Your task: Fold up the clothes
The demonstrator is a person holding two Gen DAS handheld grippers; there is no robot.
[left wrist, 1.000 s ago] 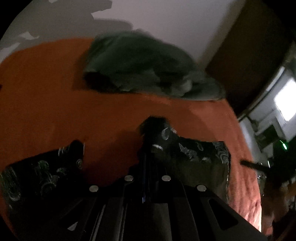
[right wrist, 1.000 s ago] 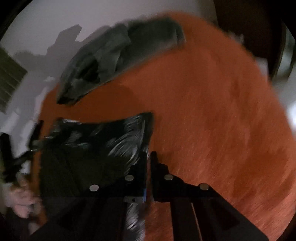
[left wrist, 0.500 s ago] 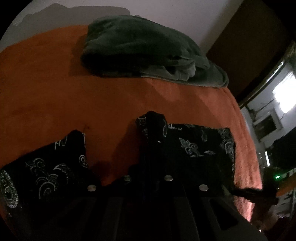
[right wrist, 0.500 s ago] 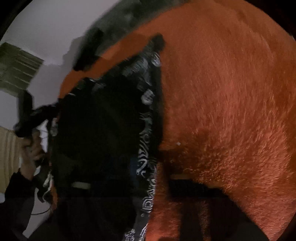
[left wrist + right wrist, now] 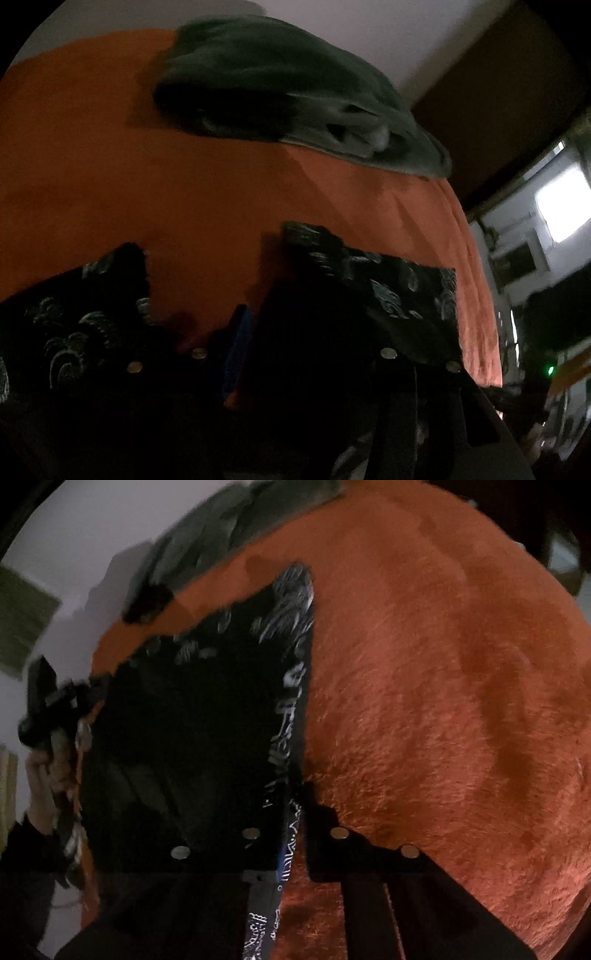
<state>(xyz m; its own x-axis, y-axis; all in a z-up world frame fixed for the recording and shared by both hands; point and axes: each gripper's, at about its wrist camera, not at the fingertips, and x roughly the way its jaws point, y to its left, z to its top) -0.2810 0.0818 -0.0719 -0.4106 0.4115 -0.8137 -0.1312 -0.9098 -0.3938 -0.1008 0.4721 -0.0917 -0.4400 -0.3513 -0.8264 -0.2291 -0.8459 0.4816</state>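
Note:
A black garment with a white paisley print [image 5: 391,291] lies on the orange blanket [image 5: 184,192]. Its folded top layer ends in a corner near the middle, and another part [image 5: 74,325] spreads out at the lower left. My left gripper [image 5: 314,328] hangs over the fold with its jaws opening. Black cloth lies between them, clear of the blue pad [image 5: 238,332]. In the right wrist view the garment [image 5: 192,720] lies flat at the left. My right gripper [image 5: 297,805] straddles its printed right edge, jaws opening a little, with the hem in the gap.
A grey-green blanket pile [image 5: 288,96] lies at the back of the bed by the pale wall. In the right wrist view a hand [image 5: 40,760] holds the other gripper at the garment's far left. The bed's right edge [image 5: 480,295] drops to a dim room. Bare orange blanket [image 5: 443,701] spreads to the right.
The left jaws have parted and let go of the folded corner, which now rests on the blanket. The right gripper has slid along the garment's edge, and its jaws have parted slightly.

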